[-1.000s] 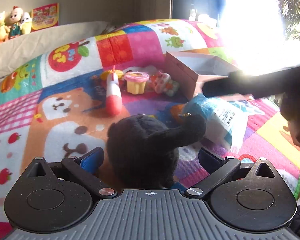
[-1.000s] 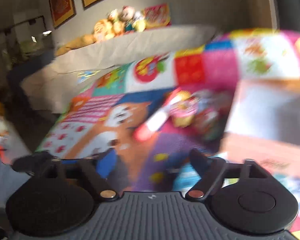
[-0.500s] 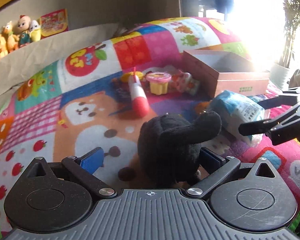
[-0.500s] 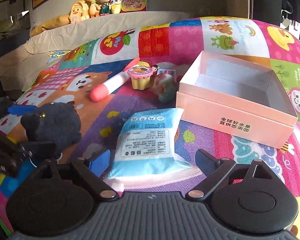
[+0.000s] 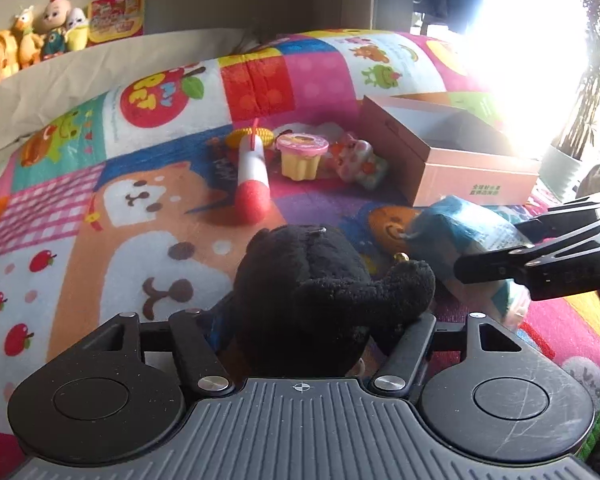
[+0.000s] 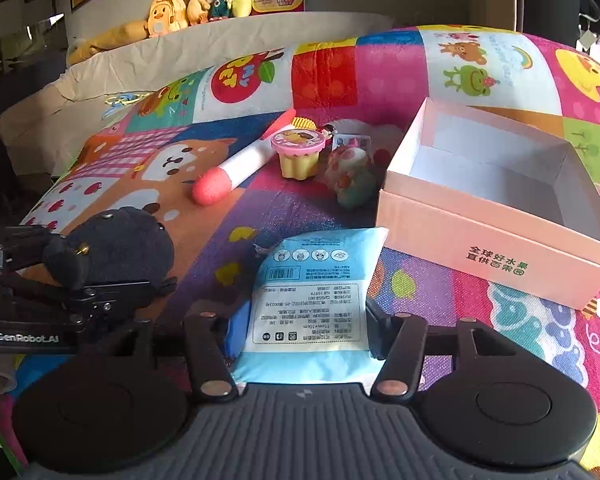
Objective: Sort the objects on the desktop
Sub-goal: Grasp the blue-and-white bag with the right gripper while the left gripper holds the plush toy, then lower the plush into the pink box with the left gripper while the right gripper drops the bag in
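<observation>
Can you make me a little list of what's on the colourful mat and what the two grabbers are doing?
left gripper: jaws closing around the black plush toy
right gripper: jaws closing around the blue packet
pink box: open, empty, right of the packet
behind: red-tipped foam stick, yellow cupcake toy, pastel squishy toy
surface: cartoon play mat

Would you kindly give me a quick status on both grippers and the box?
Left gripper closing around black plush. Right gripper closing around blue packet. Pink box open, empty, path clear.
</observation>
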`<action>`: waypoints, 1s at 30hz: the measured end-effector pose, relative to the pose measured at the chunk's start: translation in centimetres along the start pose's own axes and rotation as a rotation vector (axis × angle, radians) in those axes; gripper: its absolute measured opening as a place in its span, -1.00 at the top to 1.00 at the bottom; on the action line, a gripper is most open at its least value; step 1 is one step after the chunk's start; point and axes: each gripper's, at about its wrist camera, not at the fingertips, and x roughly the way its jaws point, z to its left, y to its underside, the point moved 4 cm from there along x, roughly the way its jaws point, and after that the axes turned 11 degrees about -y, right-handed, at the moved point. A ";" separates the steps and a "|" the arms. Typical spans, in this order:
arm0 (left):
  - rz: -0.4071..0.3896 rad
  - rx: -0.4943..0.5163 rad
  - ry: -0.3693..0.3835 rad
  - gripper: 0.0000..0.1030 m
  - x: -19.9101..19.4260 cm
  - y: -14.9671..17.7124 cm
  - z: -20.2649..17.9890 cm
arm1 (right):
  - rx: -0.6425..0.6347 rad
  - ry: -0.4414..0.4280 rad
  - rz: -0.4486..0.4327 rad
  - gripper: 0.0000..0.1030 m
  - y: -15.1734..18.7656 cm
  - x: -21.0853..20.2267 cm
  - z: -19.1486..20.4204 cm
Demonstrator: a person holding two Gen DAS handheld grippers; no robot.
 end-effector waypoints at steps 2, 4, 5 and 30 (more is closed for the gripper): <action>-0.001 0.021 0.010 -0.37 -0.7 0.2 -0.3 | 0.017 -0.045 0.019 -0.04 0.6 -1.5 -0.1; -0.007 0.046 0.024 -0.37 -1.7 0.4 -0.8 | 0.030 -0.078 0.029 -0.04 1.4 -3.4 -0.1; -0.011 0.059 0.033 -0.37 -2.3 0.4 -1.1 | 0.034 -0.087 0.030 -0.04 1.8 -4.4 -0.2; -0.389 0.074 0.293 -0.77 0.8 -24.5 -15.2 | 0.141 0.157 -0.297 -0.05 1.4 -18.1 -8.9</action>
